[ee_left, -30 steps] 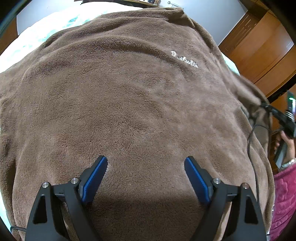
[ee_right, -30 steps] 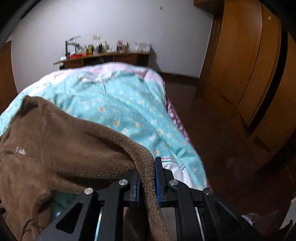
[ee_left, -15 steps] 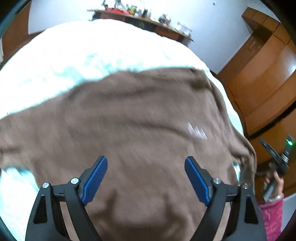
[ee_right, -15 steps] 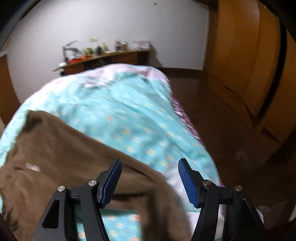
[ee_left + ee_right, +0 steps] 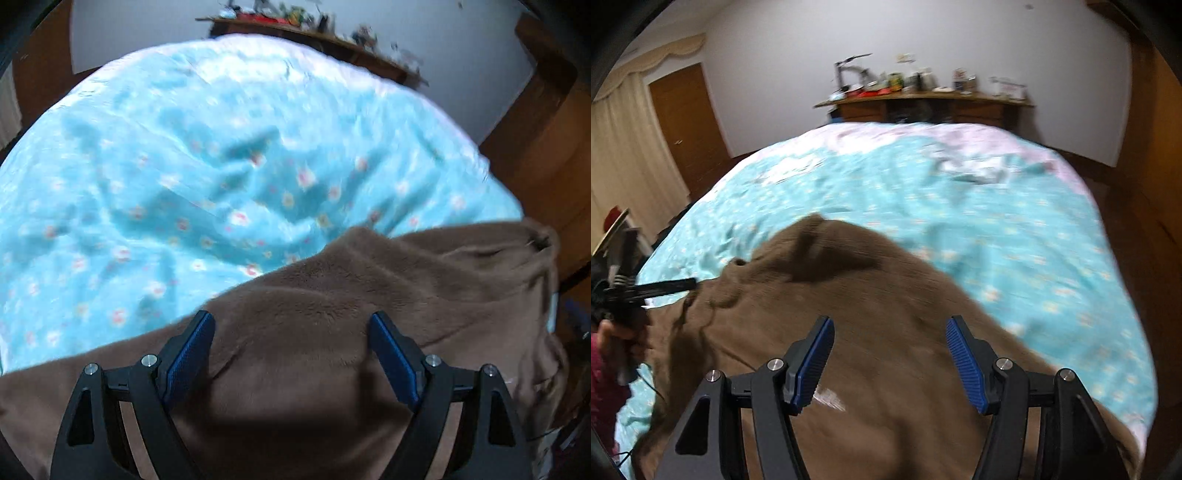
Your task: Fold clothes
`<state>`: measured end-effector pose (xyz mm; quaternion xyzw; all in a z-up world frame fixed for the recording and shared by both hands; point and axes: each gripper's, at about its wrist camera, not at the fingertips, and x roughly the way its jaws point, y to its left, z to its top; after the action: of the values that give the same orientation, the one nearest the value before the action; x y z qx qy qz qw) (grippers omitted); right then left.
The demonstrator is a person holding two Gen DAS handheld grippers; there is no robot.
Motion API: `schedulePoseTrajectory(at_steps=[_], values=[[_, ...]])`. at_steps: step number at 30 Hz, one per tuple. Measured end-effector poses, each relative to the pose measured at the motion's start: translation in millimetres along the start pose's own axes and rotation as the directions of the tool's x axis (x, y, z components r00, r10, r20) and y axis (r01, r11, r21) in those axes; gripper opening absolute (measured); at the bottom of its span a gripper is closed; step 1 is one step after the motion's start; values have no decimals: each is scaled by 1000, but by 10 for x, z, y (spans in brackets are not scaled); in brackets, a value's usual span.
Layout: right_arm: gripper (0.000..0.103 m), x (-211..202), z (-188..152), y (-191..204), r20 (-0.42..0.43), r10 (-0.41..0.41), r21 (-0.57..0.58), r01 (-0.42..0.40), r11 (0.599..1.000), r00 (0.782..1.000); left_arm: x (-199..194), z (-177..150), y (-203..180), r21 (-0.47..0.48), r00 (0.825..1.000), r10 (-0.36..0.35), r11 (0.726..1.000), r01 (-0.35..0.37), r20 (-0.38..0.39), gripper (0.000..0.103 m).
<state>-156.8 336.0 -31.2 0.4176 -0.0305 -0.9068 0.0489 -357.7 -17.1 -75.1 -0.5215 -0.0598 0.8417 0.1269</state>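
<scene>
Since a second ago released from the right gripper (image 5: 888, 360): brown fleece top (image 5: 879, 314) on the bed (image 5: 1015, 229), spread beneath and ahead of both wide-open, empty fingers, left gripper (image 5: 291, 352) alike.

The bed (image 5: 1015, 221) fills most of both views, covered by a turquoise quilt (image 5: 184, 166) printed with small pale flowers and rumpled into shallow creases. In the right wrist view the quilt turns pinkish white along its far edge, toward 12 o'clock. A brown fleece garment (image 5: 886, 314) lies directly on the quilt, spread over the near part of the bed from 9 o'clock round to 5 o'clock, with one peak of cloth standing up near the centre. In the left wrist view the garment (image 5: 332, 314) covers the stretch from 3 o'clock to 8 o'clock, its edge running diagonally across the quilt.
</scene>
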Motion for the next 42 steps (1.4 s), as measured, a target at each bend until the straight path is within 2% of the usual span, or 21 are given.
schedulePoseTrajectory(at_steps=[2,7,10,14,16,19,22,26,29,32,34,38,42], values=[[65,213,65,192,-16,15,-41,-16,999,1000,201,19,-31,5,999,39,999,-38,-12,88],[65,803,274,544,-19,-25,-119,23,993,999,481,136,32,-96,998,47,994,-43,39,88],[68,1112,425,513,-4,-47,-103,46,994,999,624,214,43,-117,996,70,991,-64,49,90],[75,1318,561,423,22,-49,-59,50,997,999,743,245,-12,-108,991,120,988,-113,61,93],[76,1355,571,415,27,-51,-55,52,997,998,698,199,-25,-108,991,121,987,-115,54,93],[76,1298,533,404,26,-40,-77,42,996,999,598,128,-11,-121,994,108,987,-104,33,93],[76,1045,483,387,21,-31,-77,32,997,999,332,5,-26,-143,998,66,988,-62,20,93],[76,390,295,361,95,30,-77,-22,997,995,-197,-257,-218,-113,999,-19,993,25,48,93],[76,-257,65,326,182,89,-70,-77,995,979,-577,-494,-418,-90,994,-93,991,99,61,93],[76,-927,-180,316,310,86,-59,-71,996,947,-987,-733,-691,-52,984,-163,984,168,76,93],[76,-1369,-319,317,404,72,-56,-54,997,912,-1236,-846,-880,-20,977,-196,980,199,87,93],[77,-2250,-566,284,593,40,-25,-31,999,804,-1701,-1092,-1221,53,963,-245,969,241,108,93],[82,-2970,-786,255,723,8,25,-37,999,691,-2159,-1344,-1550,130,948,-292,952,276,127,93]])
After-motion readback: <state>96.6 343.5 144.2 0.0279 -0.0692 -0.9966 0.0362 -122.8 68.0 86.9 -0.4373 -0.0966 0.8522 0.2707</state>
